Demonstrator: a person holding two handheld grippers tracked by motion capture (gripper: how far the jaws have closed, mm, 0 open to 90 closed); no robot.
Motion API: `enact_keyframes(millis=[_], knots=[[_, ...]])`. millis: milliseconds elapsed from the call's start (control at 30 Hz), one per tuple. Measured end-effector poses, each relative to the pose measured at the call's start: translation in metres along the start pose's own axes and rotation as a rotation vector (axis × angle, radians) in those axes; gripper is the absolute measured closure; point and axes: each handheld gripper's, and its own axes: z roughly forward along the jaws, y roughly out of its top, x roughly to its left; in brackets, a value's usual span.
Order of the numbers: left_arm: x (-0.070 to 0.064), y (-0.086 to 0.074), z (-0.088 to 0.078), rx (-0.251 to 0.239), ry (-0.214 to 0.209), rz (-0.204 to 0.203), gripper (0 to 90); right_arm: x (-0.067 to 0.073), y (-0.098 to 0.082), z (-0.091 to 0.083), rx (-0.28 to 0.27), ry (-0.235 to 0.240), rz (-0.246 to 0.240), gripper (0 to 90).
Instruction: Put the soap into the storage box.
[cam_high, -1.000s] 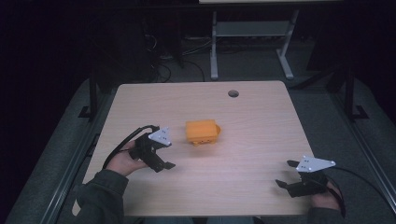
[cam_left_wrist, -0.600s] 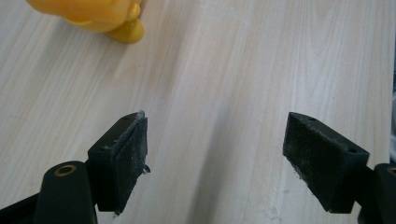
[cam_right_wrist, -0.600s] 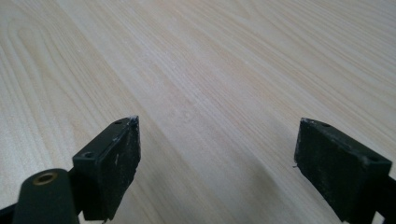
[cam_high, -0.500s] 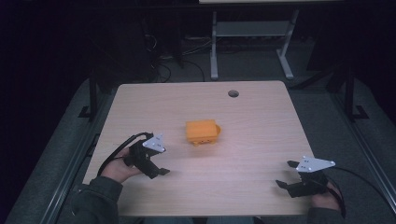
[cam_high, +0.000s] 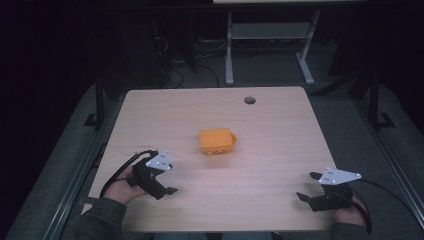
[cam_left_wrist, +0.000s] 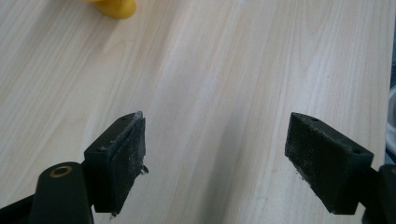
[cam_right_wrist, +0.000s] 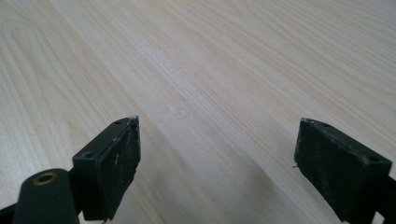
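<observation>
An orange box-like object (cam_high: 216, 141) with a small lip on its right side lies near the middle of the light wooden table (cam_high: 280, 135). My left gripper (cam_high: 169, 181) rests near the front left edge, open, its jaws pointing right and apart from the orange object. In the left gripper view the left gripper (cam_left_wrist: 217, 119) holds nothing, and a corner of the orange object (cam_left_wrist: 114, 7) shows at the top left. At the front right my right gripper (cam_high: 306, 185) points left and stands open. The right gripper (cam_right_wrist: 219, 123) has bare wood between its pads.
A round cable hole (cam_high: 249, 100) sits in the table's far side, right of centre. Behind the table stands a grey metal frame (cam_high: 270, 30) on a dark floor with cables. Grey rails run along both sides of the table.
My left gripper has drawn back toward the front left edge, away from the orange object. The right gripper and the orange object have stayed where they were.
</observation>
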Motion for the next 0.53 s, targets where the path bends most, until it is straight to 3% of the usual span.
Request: enact_keyframes(millis=[267,533], knots=[[-0.012,-0.023,0.009,-0.015,0.011,-0.050,18.5,0.001,0.000,-0.001,0.003,0.000,0.001,14.0],[-0.020,-0.036,0.010,-0.042,-0.007,-0.055,16.7,0.002,0.001,-0.001,0.002,0.005,-0.012,14.0]])
